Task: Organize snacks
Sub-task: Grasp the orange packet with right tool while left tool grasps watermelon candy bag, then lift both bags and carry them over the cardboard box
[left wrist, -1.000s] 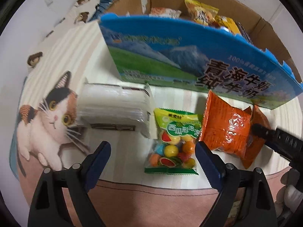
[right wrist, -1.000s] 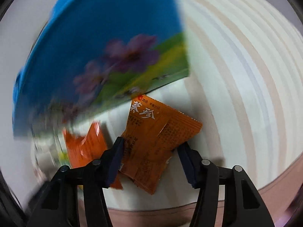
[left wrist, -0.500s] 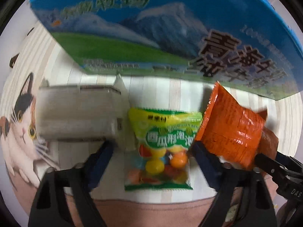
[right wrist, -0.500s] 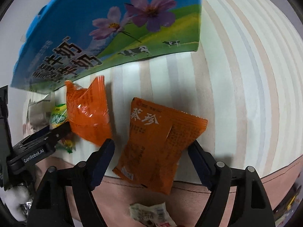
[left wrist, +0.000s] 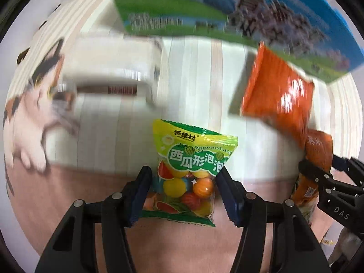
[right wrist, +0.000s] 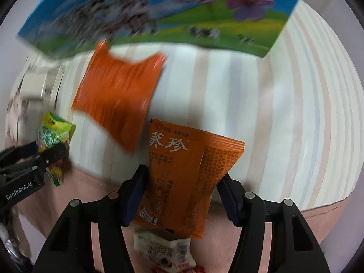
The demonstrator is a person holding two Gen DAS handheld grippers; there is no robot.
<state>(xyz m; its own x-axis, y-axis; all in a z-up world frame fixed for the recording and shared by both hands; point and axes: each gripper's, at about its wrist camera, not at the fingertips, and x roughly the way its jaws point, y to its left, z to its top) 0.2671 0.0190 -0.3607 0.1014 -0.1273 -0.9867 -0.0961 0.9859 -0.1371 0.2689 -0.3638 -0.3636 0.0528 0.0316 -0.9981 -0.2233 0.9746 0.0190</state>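
My left gripper (left wrist: pixel 183 193) is shut on a green-and-yellow bag of gumballs (left wrist: pixel 191 170) and holds it above the cloth. My right gripper (right wrist: pixel 182 195) is shut on an orange snack packet with white characters (right wrist: pixel 184 177). A second orange packet (right wrist: pixel 118 97) lies on the striped cloth near the blue milk carton box (right wrist: pixel 182 13); it also shows in the left wrist view (left wrist: pixel 277 91). The right gripper with its packet shows at the right of the left wrist view (left wrist: pixel 318 175).
A white wrapped pack (left wrist: pixel 113 72) lies left of the box (left wrist: pixel 227 6). The cloth carries a cat picture (left wrist: pixel 29 104) at the left. A small white snack wrapper (right wrist: pixel 163 248) lies below the right gripper, on the pink border of the cloth (right wrist: pixel 86 188).
Both grippers have closed on their packets and drawn back from the box. The gumball bag and the orange packet with characters have come up off the striped cloth.
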